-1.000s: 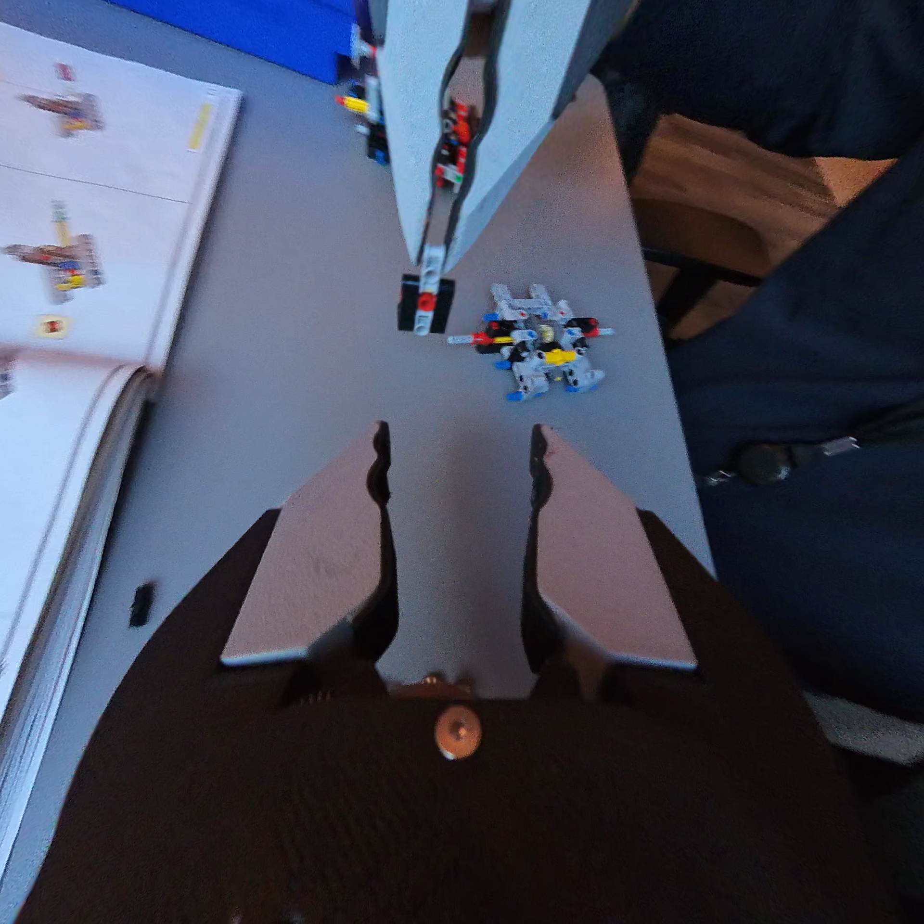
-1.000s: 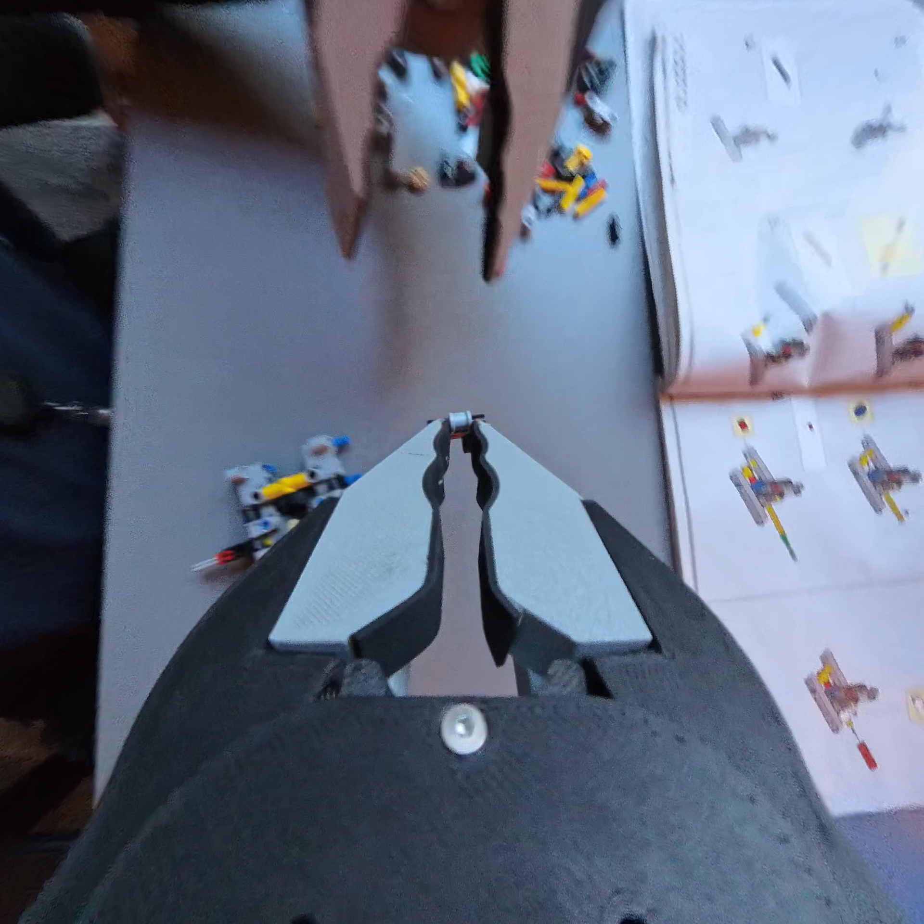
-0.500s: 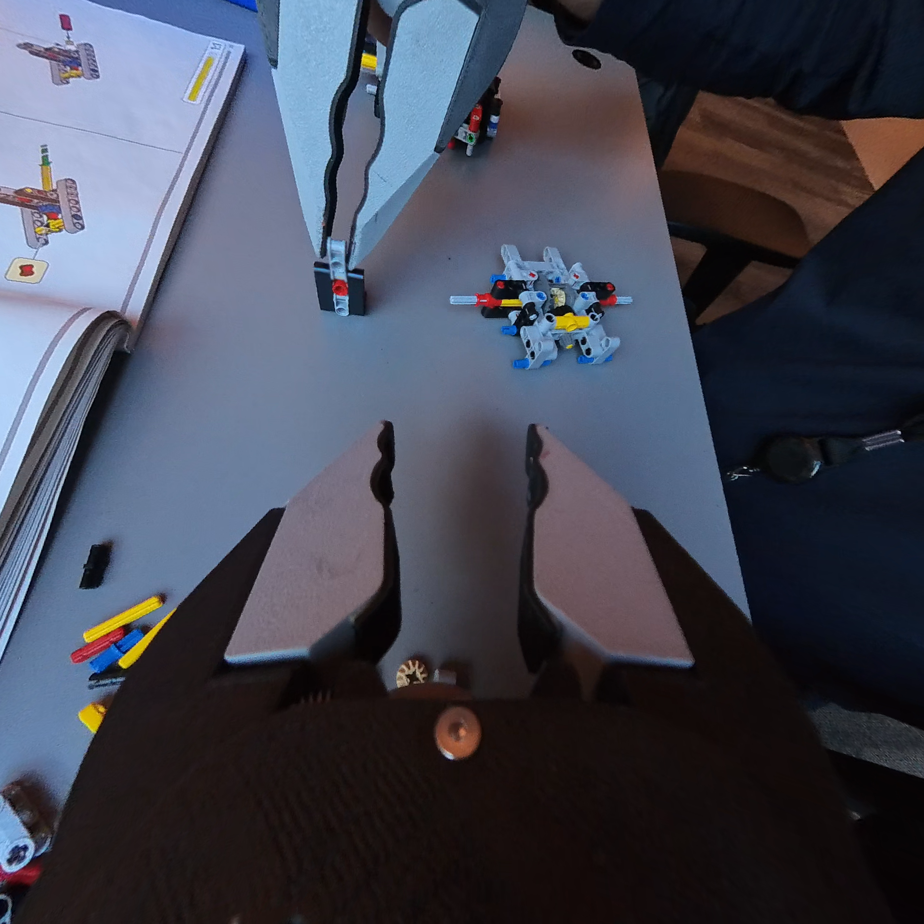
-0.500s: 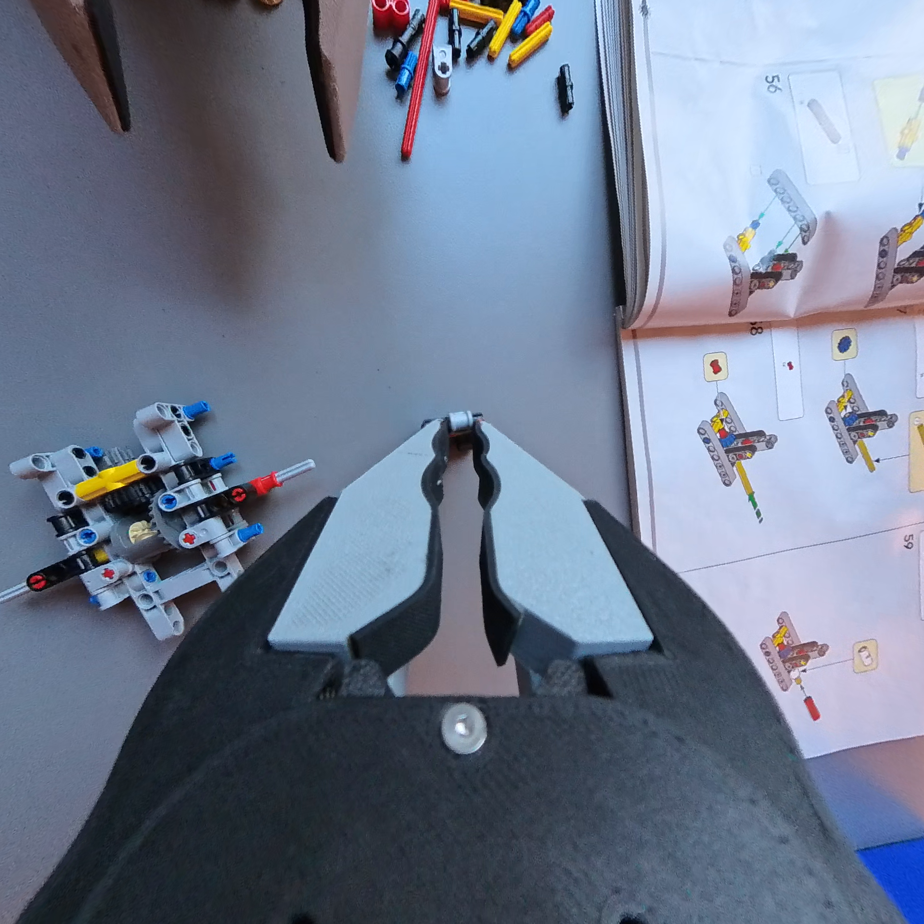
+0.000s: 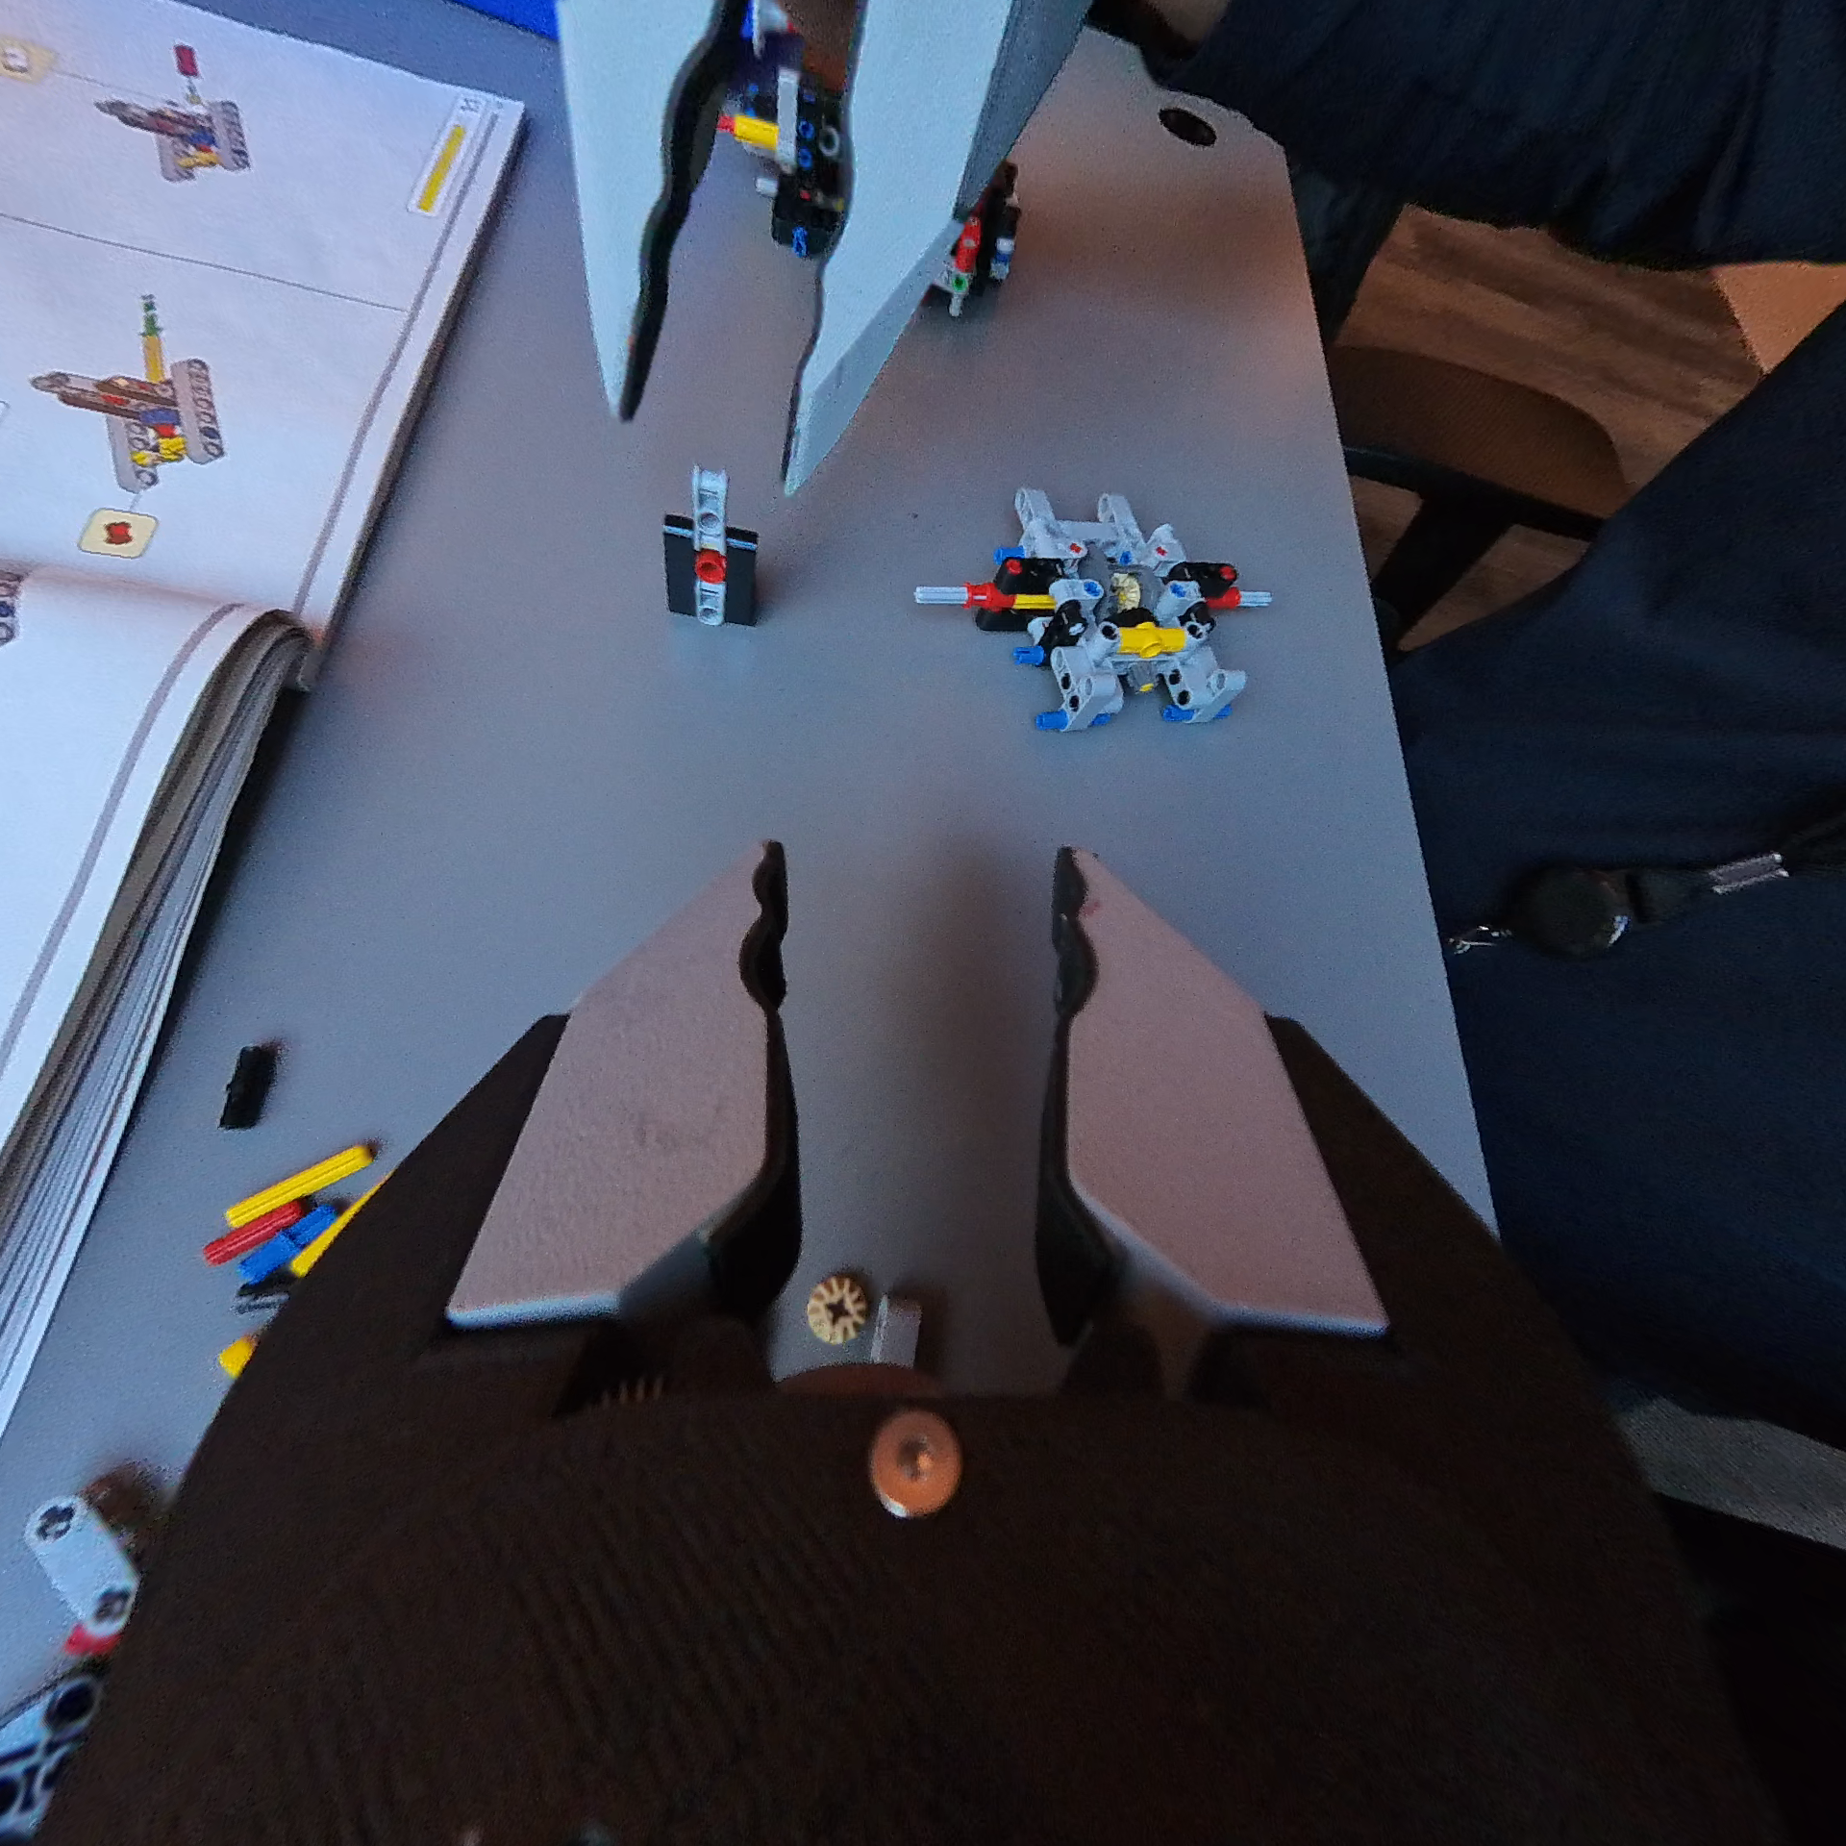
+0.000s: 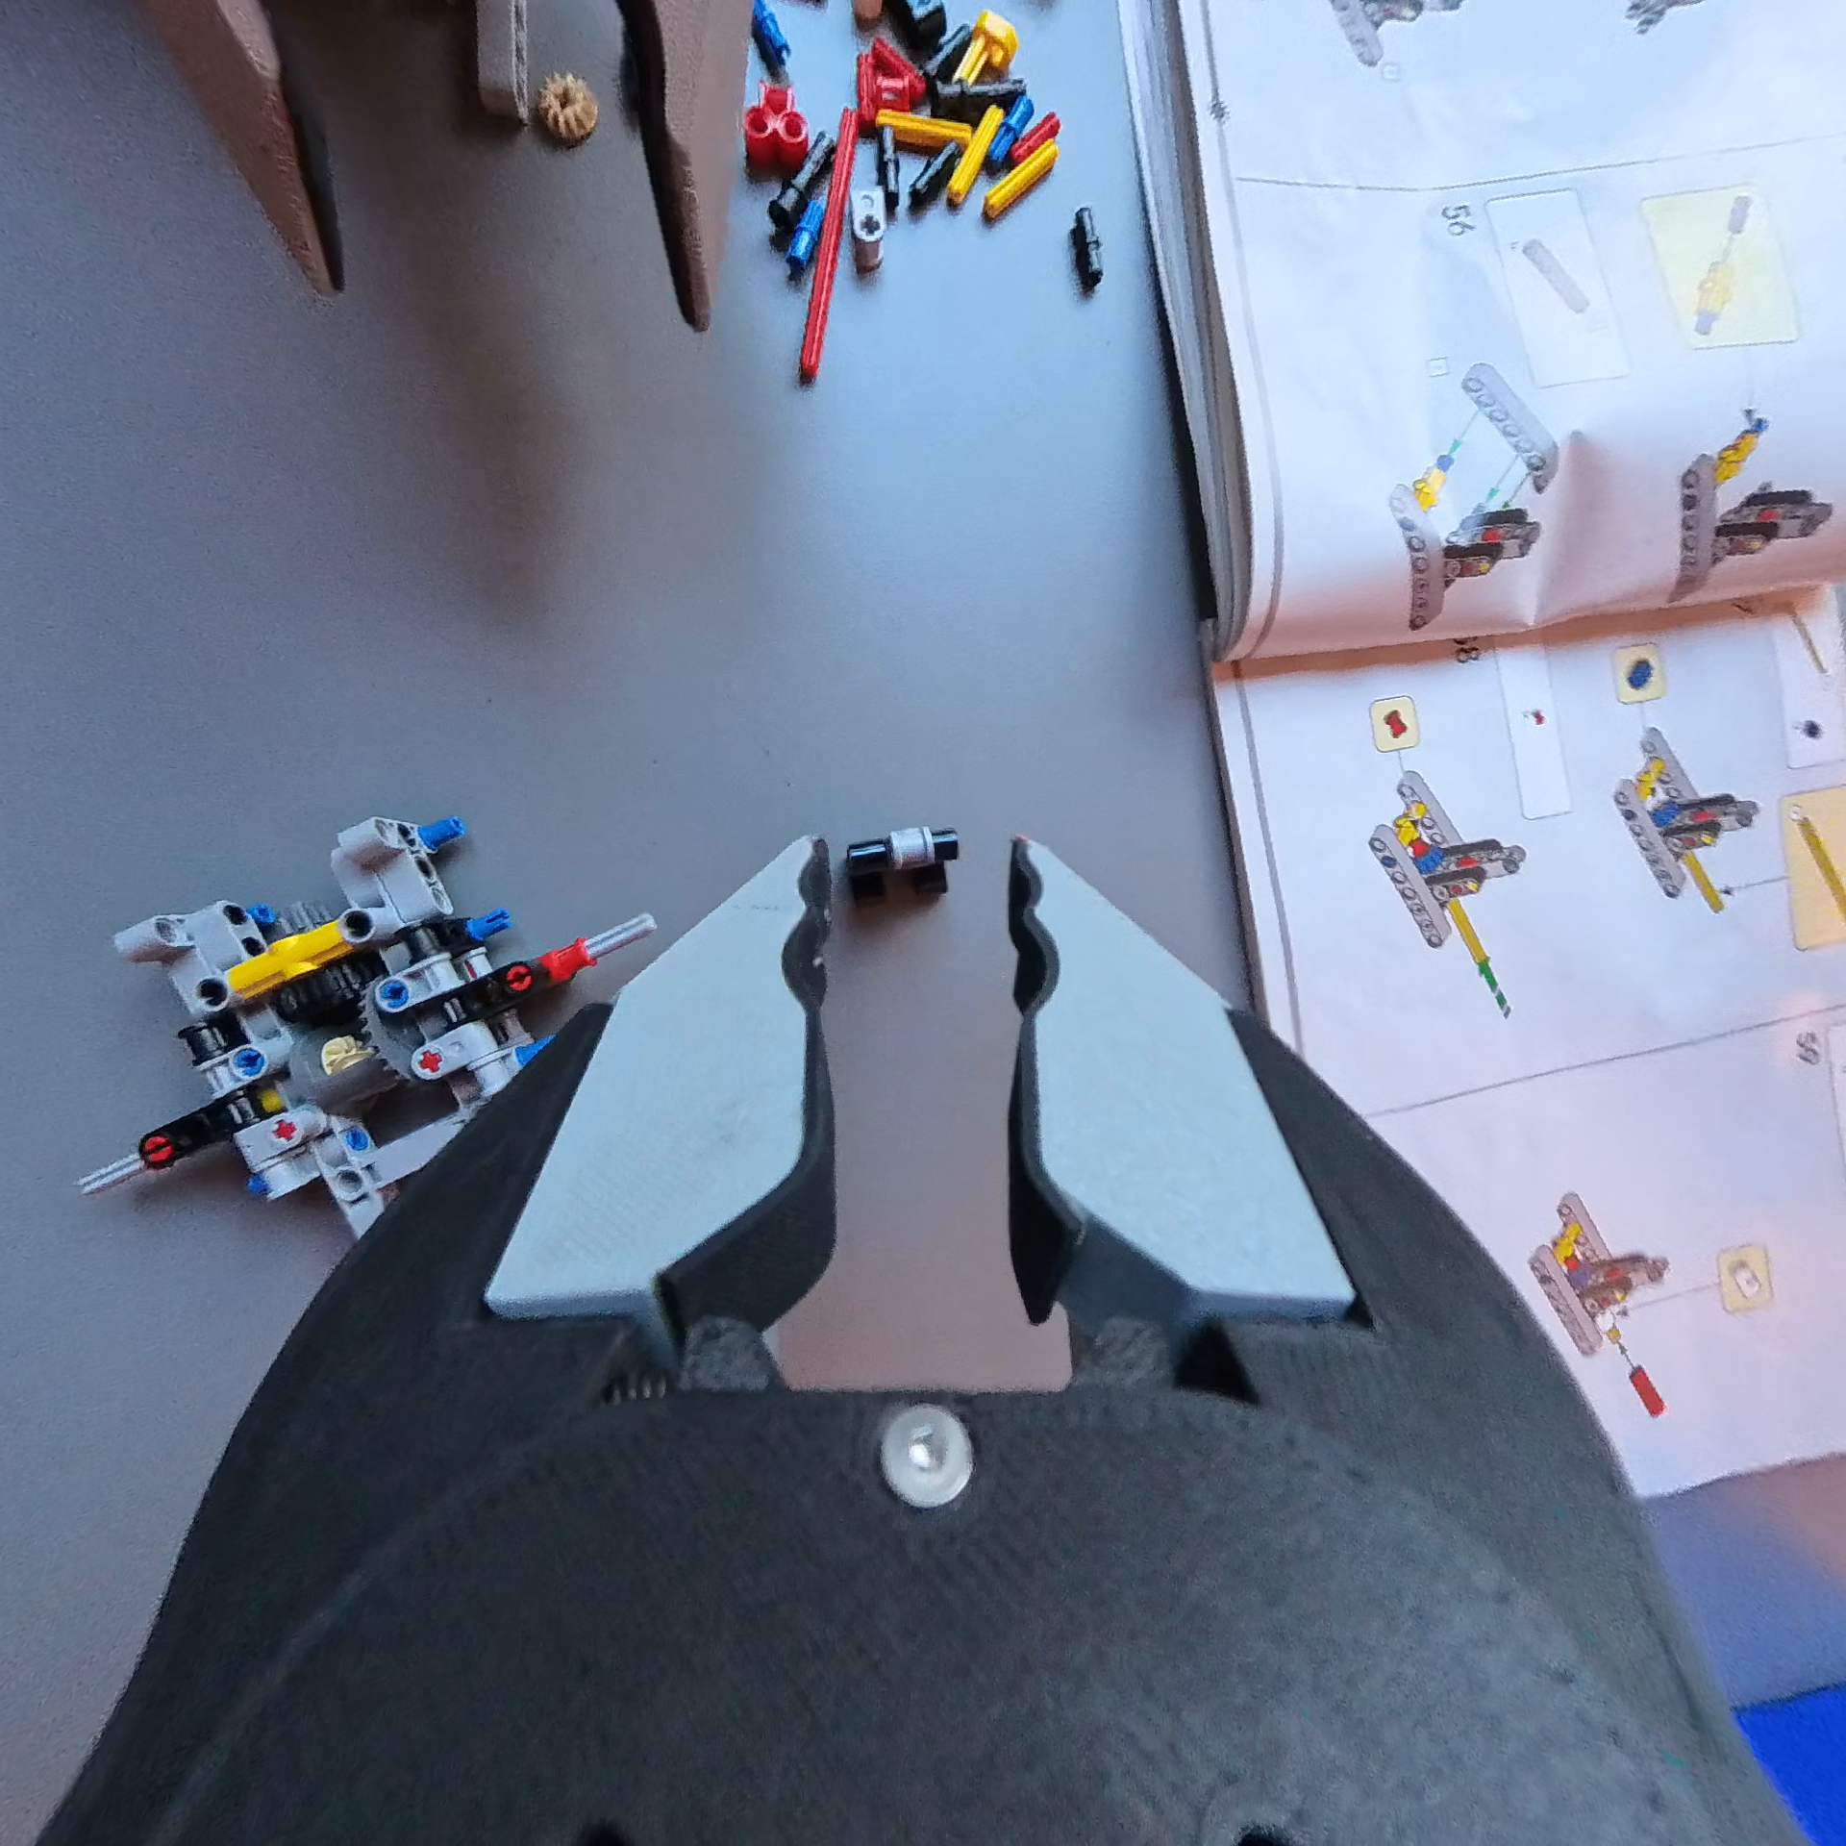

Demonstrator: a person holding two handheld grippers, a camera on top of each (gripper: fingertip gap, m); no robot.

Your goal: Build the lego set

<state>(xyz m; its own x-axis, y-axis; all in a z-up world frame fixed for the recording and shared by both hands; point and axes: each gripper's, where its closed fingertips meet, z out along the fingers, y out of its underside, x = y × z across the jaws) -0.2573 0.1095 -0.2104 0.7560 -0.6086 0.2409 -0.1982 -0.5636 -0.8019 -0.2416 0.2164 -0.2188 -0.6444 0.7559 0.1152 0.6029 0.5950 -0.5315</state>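
My right gripper is open over the grey table. A small black and grey brick piece stands on the table between its fingertips, with a gap to each pad. In the left wrist view the same piece stands just below the right gripper's grey fingers, which hang above it. My left gripper is open and empty above bare table. A larger grey, black and yellow brick assembly lies to its front right, and shows at the left in the right wrist view.
An open instruction booklet lies along one table side. Loose red, yellow, blue and black pins and axles lie near the left gripper, with a tan gear. A person in dark clothes sits at the table edge. My right fingertips sit around 12 centimeters from my left ones. To the tan gear: left tips about 9 centimeters, right tips about 20 centimeters. It turns up in the left wrist view as well.
My right gripper was shut on the small black and grey piece, lowered it to the table and opened; the piece now stands free. My left gripper stayed open and drew back slightly.
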